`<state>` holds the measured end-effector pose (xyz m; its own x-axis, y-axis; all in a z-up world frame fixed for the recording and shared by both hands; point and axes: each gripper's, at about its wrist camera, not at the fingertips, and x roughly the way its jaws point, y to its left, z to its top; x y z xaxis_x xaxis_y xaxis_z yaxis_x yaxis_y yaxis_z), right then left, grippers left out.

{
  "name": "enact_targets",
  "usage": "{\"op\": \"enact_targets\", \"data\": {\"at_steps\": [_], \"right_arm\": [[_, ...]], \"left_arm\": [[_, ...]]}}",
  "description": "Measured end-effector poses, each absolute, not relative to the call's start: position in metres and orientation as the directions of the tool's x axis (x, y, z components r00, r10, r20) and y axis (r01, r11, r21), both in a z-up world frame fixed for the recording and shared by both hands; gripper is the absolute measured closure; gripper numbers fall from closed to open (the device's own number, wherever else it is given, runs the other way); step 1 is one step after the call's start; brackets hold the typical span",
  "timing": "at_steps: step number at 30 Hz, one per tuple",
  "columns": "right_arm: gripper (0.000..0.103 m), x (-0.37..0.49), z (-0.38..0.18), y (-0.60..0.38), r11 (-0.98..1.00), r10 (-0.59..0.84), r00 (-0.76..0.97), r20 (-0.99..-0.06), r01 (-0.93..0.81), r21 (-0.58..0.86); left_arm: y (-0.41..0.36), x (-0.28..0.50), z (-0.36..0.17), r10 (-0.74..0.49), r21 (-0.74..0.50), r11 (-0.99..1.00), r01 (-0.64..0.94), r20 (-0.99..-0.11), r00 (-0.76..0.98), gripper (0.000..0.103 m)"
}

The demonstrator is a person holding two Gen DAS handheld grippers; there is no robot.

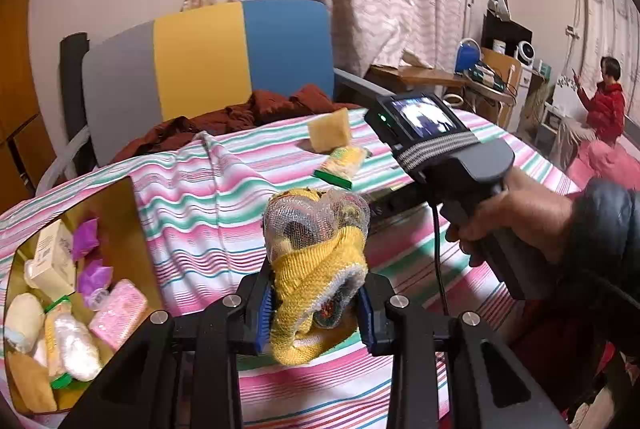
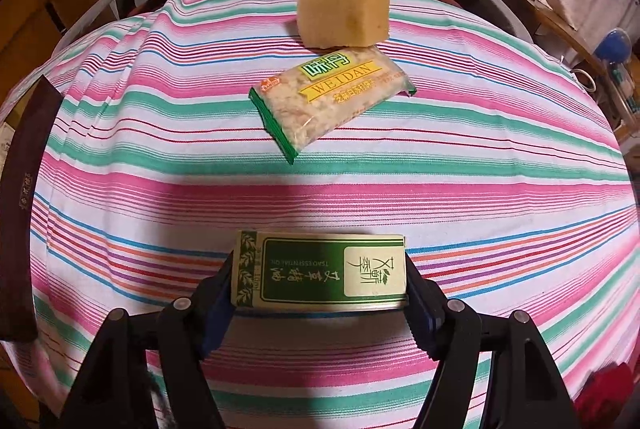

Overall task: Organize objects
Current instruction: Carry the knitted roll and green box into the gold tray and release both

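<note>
Left hand-held gripper (image 1: pixel 316 313): clamped on a yellow knitted bundle wrapped in white mesh (image 1: pixel 316 253), which stands up between the blue pads, lifted clear of the striped cloth (image 1: pixel 192 197) covering the desk. Right hand-held gripper (image 2: pixel 320 293): closed across the short ends of a green-and-cream essential-oil carton (image 2: pixel 320 269), held flat, label upward; whether the carton rests on the cloth or hangs just above it cannot be told. Open box (image 1: pixel 120 229): low and to the left of the left hand-held gripper, already stocked with soap bars, pouches and packets, some room showing near its right wall. Judged step: carry each held item to that box. Advice: lift the bundle over the near wall before opening, as soft knit may snag on the pads; keep the carton level. Remaining on the desk, ahead of the right hand-held gripper: a WEIDAN snack packet (image 2: pixel 332 97) and, touching its far end, a yellow sponge block (image 2: pixel 344 9), both near the far edge. Striped cloth between is bare, giving free passage; the right hand-held gripper's body (image 1: pixel 448 153) crosses the left one's right side.
</note>
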<state>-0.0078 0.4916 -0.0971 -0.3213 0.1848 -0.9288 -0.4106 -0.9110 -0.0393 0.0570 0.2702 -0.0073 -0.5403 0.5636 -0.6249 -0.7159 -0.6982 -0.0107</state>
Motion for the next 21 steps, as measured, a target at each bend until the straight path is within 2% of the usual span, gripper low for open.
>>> {"op": "enact_targets", "data": {"at_steps": [6,11,21], "right_arm": [[0.03,0.001,-0.094,0.495,-0.909,0.178,-0.325,-0.929,-0.417,-0.028],[0.025,0.002,-0.096,0.499,-0.907,0.165,-0.331,-0.929,-0.421,-0.011],[0.024,0.008,-0.097,0.495,-0.907,0.164,-0.345,-0.924,-0.421,-0.004]], "left_arm": [[0.246,0.048,0.002,0.543,-0.035,-0.743,-0.669,-0.615,-0.571,0.07],[0.224,0.037,0.006,0.527,-0.067,-0.777,-0.626,-0.612,-0.59,0.07],[0.17,0.013,0.013,0.474,-0.107,-0.849,-0.518,-0.588,-0.655,0.07]]}}
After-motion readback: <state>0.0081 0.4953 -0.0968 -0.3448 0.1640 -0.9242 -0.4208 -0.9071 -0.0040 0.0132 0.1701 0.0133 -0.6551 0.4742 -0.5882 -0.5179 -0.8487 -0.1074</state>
